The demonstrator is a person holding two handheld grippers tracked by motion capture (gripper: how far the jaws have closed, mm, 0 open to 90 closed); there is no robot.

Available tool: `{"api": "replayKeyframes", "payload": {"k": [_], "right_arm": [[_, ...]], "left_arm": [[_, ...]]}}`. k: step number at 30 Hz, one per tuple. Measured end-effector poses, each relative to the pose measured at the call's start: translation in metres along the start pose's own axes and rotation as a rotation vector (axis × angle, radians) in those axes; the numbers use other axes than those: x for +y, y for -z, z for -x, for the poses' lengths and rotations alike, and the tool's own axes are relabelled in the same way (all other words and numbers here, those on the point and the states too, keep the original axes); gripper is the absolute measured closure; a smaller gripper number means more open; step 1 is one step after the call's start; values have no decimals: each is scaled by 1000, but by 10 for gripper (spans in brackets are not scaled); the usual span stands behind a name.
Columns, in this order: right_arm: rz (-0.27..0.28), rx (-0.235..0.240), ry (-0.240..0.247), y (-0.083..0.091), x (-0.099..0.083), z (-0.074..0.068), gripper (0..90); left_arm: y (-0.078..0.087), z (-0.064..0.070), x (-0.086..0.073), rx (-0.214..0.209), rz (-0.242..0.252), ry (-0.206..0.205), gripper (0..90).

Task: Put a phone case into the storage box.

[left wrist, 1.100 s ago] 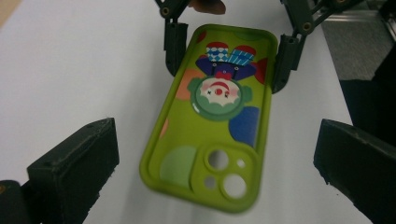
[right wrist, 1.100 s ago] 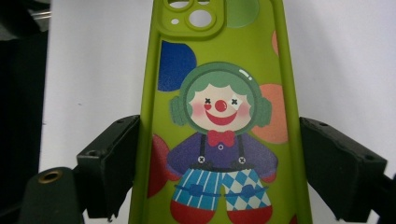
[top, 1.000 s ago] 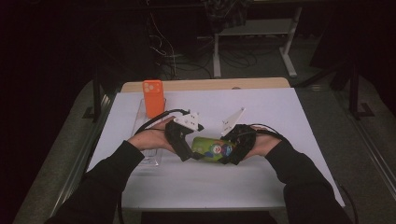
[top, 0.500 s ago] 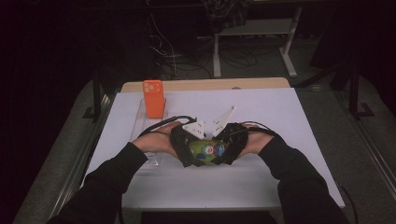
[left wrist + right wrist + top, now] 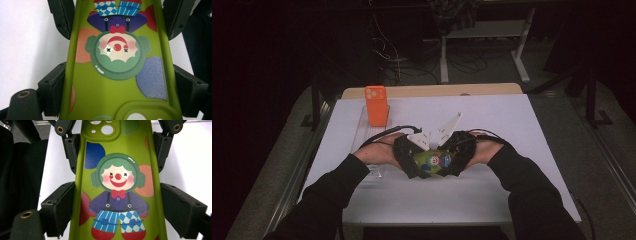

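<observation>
Green clown phone case [image 5: 434,161] is clamped at both ends by left gripper [image 5: 412,159] and right gripper [image 5: 457,156] near table [image 5: 512,120] centre; orange phone [image 5: 376,105] stands untouched far left, fitting apparently not yet done.

A dim lab or workshop: cables [image 5: 404,65] are trailing behind the white tabletop [image 5: 512,125], beside a metal stand [image 5: 484,45].

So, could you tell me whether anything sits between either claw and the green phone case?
Nothing visible does. The left claw and the right claw each have both jaws against the long edges of the case, one at each end. The orange phone stands well behind on its clear stand.
</observation>
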State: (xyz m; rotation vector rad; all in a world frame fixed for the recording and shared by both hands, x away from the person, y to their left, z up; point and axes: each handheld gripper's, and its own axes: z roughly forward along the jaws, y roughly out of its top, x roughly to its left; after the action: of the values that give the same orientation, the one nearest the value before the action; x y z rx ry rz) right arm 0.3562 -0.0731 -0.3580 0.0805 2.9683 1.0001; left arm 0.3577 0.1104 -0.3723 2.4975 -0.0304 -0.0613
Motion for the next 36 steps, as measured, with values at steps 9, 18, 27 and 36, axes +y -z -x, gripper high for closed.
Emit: {"api": "replayKeyframes", "payload": {"k": [9, 18, 27, 36], "right_arm": [[56, -1, -48, 1, -8, 0, 61], [121, -109, -206, 17, -33, 3, 3], [146, -220, -450, 22, -59, 1, 0], [124, -347, -522, 11, -74, -12, 0]], "left_arm": [[0, 1, 0, 25, -14, 20, 157], [-3, 2, -8, 138, -56, 168, 157], [1, 2, -11, 235, -73, 292, 157], [5, 0, -13, 326, -32, 427, 158]]}}
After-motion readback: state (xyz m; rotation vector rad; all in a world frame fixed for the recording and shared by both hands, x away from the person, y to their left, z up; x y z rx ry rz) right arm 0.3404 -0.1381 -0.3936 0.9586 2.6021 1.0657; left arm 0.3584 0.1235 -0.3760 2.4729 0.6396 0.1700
